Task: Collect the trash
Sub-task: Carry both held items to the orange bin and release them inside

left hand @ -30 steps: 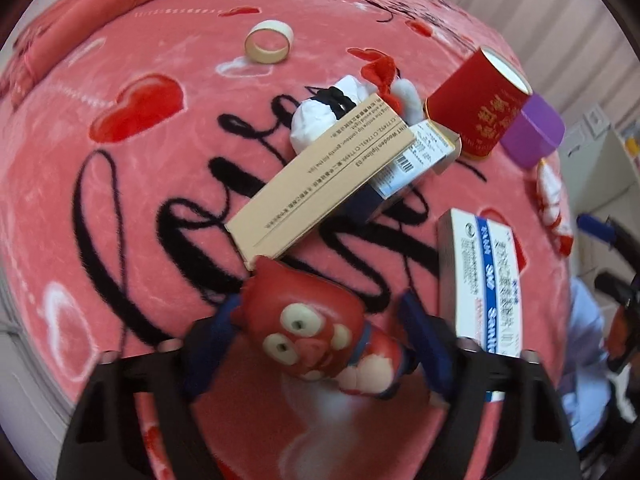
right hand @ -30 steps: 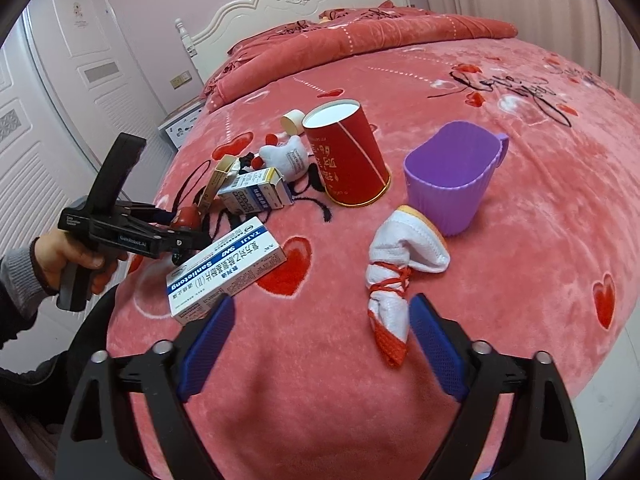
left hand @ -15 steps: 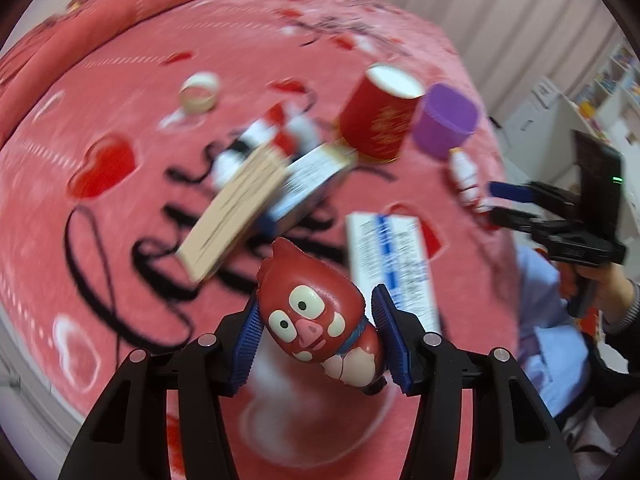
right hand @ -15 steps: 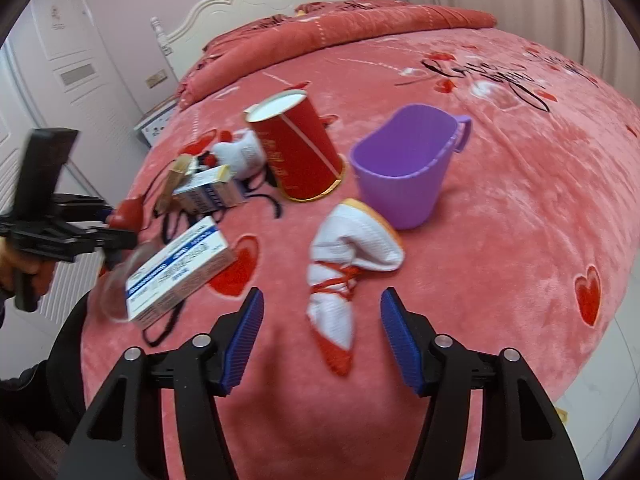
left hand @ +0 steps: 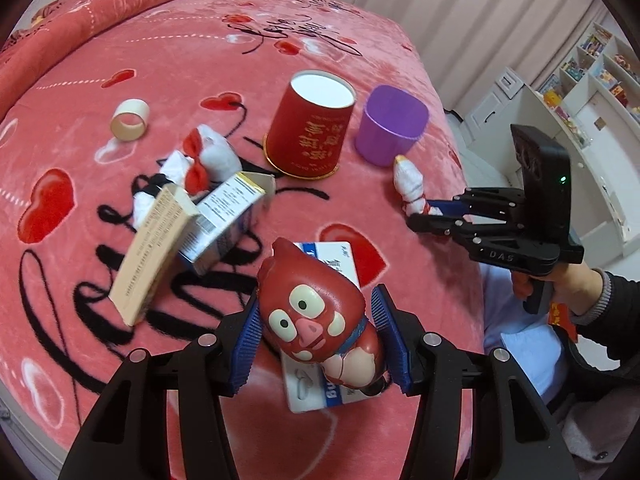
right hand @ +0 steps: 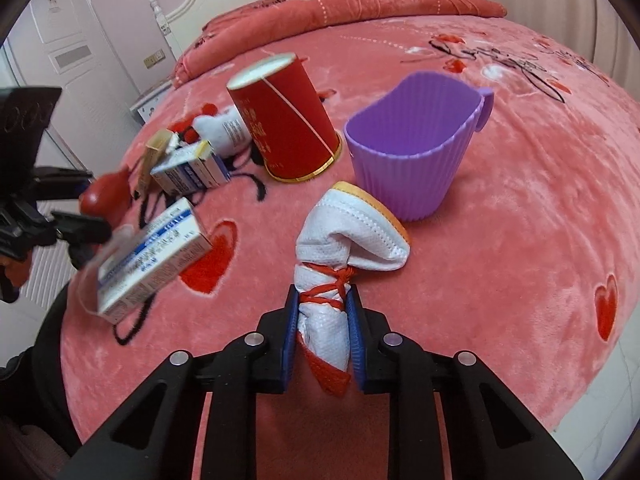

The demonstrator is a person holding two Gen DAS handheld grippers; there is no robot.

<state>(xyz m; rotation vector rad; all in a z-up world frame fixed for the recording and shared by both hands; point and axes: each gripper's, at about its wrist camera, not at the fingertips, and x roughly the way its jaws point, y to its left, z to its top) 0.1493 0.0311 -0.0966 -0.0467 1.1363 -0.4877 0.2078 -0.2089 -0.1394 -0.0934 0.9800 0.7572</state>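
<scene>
My left gripper [left hand: 318,342] is shut on a red cartoon squeeze toy [left hand: 316,312] and holds it above the pink bedspread, over a blue-and-white medicine box [left hand: 324,392]. My right gripper [right hand: 323,340] is shut on a white mask bundle tied with red string [right hand: 340,248], just in front of the purple silicone cup [right hand: 416,152]. A red paper cup [right hand: 286,118] stands upside down beside the purple one. In the left wrist view the right gripper [left hand: 430,216] pinches the bundle [left hand: 410,184] near the purple cup [left hand: 394,130].
A tan carton [left hand: 154,248] and a small open box [left hand: 228,216] lie left of centre, with a white cloth with red bows [left hand: 200,164] behind them and a tape ring [left hand: 130,120] farther left. The bed edge runs along the right.
The left gripper closed on the red toy and lifted it, moving right over the blue-and-white box. The right gripper moved forward and closed on the tied white bundle.
</scene>
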